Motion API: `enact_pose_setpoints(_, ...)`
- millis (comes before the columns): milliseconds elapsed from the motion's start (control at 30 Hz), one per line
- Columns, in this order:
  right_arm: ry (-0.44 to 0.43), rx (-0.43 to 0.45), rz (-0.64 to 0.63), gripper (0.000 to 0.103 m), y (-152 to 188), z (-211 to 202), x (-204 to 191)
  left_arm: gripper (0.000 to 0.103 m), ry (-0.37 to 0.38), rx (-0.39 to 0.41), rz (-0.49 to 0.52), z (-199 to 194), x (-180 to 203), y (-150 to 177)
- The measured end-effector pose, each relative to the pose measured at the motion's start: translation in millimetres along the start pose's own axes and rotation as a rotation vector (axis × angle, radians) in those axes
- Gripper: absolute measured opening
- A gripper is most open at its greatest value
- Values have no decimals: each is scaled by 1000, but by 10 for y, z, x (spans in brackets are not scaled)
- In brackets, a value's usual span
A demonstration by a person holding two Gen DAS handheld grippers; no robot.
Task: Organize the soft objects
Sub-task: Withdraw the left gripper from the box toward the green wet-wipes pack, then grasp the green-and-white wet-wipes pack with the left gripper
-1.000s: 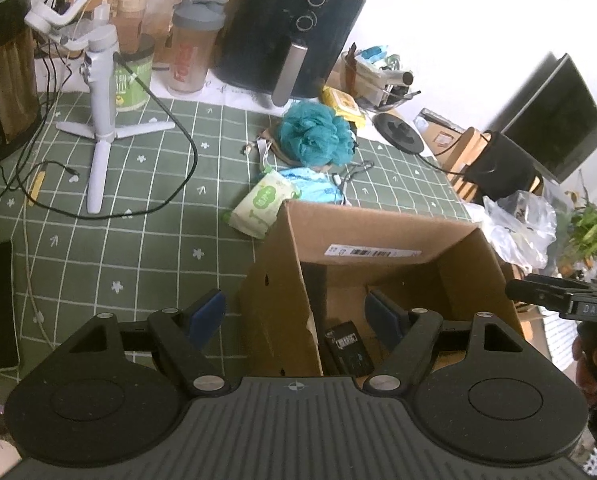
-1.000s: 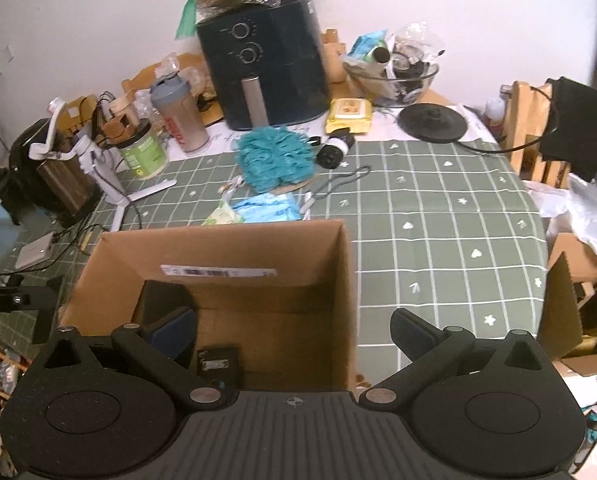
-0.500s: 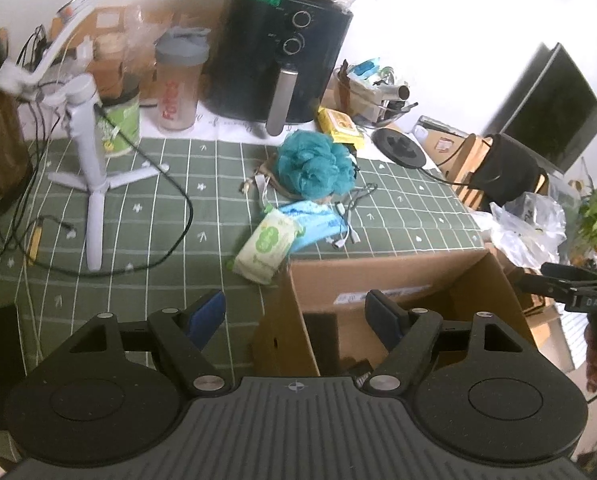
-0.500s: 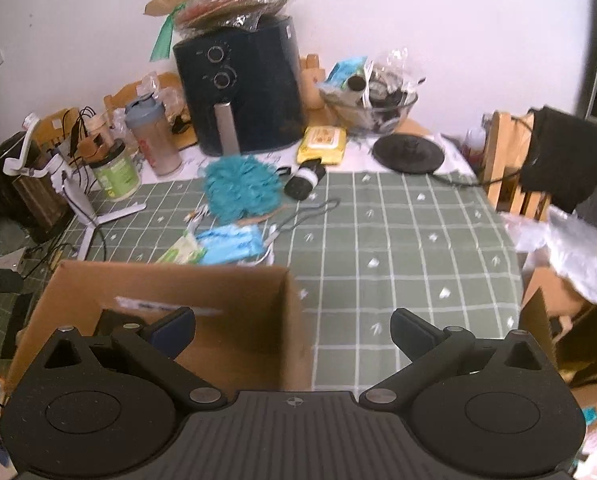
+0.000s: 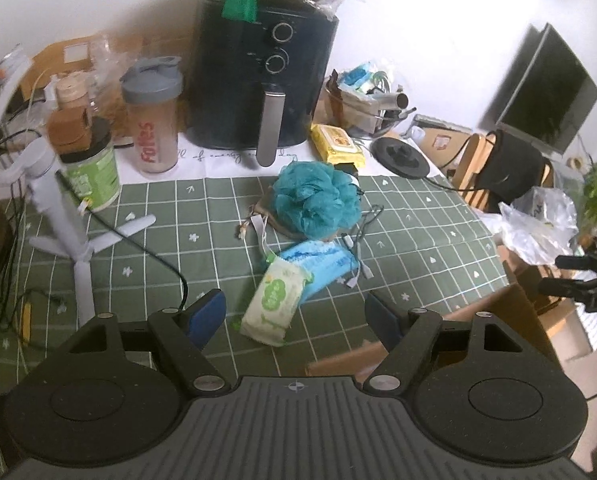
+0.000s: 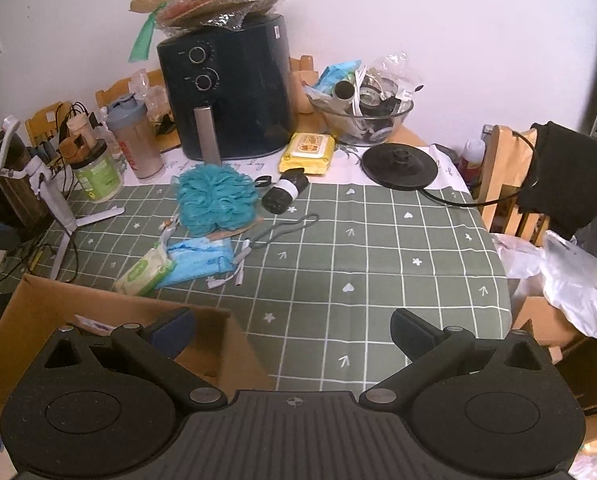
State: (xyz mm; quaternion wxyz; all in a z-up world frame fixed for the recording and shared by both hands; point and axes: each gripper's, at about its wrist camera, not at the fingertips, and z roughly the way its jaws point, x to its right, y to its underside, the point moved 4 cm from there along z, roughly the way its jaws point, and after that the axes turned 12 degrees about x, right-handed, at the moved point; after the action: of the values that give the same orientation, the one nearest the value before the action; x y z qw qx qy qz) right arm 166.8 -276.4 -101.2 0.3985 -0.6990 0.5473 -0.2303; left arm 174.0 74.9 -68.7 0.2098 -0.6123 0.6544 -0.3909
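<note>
My left hand-held gripper, jaws open and empty, sits nearest the white-and-green soft wipes pack, lying lengthwise just ahead.

Wipes pack lies before the bath pouf, beside box.
</note>
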Motion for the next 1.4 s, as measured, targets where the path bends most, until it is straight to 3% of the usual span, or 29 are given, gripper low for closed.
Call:
enact_pose_setpoints(500,37,-56,35,103,17,268,277,76,97,-106,108,807,-163,38)
enact_pose_setpoints(1167,137,-90,93,103,215,187,443,76,131,-322,300,1805,-170,547)
enact_pose_setpoints(1267,144,-90,104,103,229,180,456,70,116,-330,318,1885,-182,590)
enact_pose_setpoints(1400,118,-85,113,103,224,186,453,51,109,-327,339,1925,-178,612)
